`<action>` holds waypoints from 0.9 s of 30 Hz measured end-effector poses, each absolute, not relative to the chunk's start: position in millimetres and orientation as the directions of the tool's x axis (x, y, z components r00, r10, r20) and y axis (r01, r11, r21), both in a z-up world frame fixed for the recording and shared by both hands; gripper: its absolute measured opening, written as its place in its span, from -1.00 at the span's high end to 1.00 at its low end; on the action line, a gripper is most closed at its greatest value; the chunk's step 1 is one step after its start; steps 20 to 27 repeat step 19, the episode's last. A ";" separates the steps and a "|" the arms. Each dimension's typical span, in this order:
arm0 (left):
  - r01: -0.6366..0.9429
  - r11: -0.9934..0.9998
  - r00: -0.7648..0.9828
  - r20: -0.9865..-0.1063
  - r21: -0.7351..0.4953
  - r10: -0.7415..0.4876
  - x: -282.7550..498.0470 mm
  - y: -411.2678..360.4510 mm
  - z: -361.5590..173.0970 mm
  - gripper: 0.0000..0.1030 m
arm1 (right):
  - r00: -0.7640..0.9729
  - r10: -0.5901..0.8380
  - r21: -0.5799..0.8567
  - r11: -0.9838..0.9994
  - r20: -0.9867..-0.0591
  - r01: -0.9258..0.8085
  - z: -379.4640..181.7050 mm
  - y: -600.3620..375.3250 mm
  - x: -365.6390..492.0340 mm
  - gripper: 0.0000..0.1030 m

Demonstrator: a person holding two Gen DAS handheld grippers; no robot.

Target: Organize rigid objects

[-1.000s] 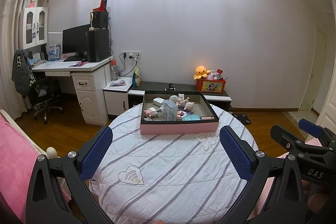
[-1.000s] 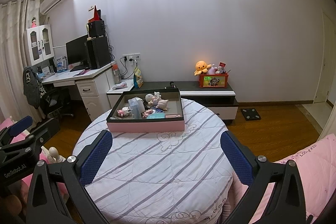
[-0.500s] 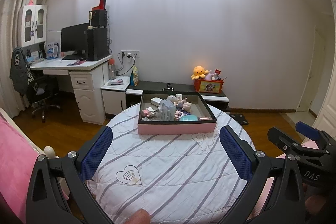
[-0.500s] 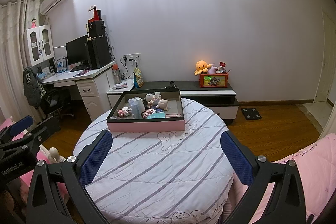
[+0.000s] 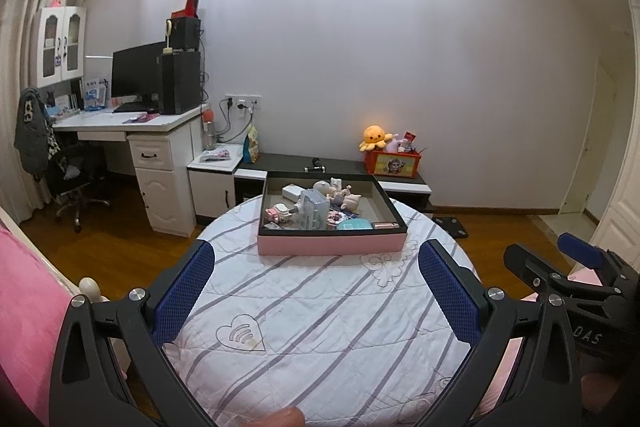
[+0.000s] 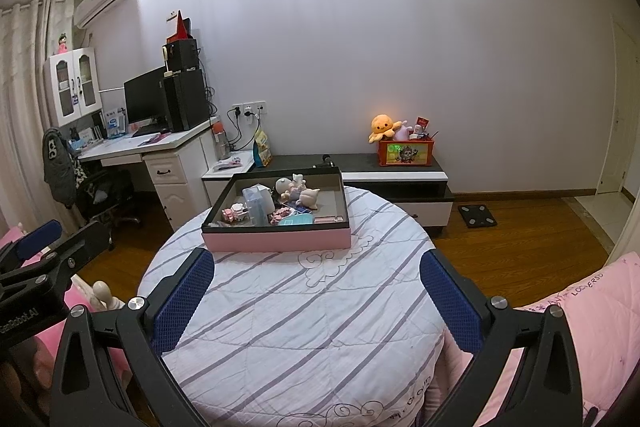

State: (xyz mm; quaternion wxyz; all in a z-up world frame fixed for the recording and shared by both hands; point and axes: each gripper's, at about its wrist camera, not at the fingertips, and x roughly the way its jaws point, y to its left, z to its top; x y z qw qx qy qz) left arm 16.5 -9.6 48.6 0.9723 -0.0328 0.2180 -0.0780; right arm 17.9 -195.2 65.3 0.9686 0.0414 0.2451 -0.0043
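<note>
A pink tray with a dark rim [image 5: 332, 245] [image 6: 276, 241] stands at the far side of a round table with a striped white cloth [image 5: 320, 327] [image 6: 304, 327]. It holds several small items: a clear plastic box [image 5: 314, 214] [image 6: 258, 205], small figurines [image 5: 340, 195] [image 6: 298, 191], a teal case [image 5: 352, 225] and pink toys [image 5: 278, 214]. My left gripper [image 5: 316, 291] is open and empty above the table's near side. My right gripper [image 6: 318, 293] is open and empty, also short of the tray. Each gripper shows at the edge of the other's view.
A white desk with monitor and computer tower [image 5: 160, 83] stands at the left, with an office chair [image 5: 76, 179]. A low dark cabinet [image 6: 392, 171] behind the table carries an orange plush [image 6: 382, 127] and a red box. Pink bedding [image 6: 592, 311] flanks the table.
Both grippers stay open and barely move. The left view has drifted slightly, and the tray sits a little left of where it was.
</note>
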 end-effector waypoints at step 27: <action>0.158 0.983 0.896 -0.405 -0.095 -0.183 12.2 -7.0 52.9 -1.00 | 0.879 0.011 0.079 0.996 -0.477 0.030 65.1 -196.1 17.9 -1.00</action>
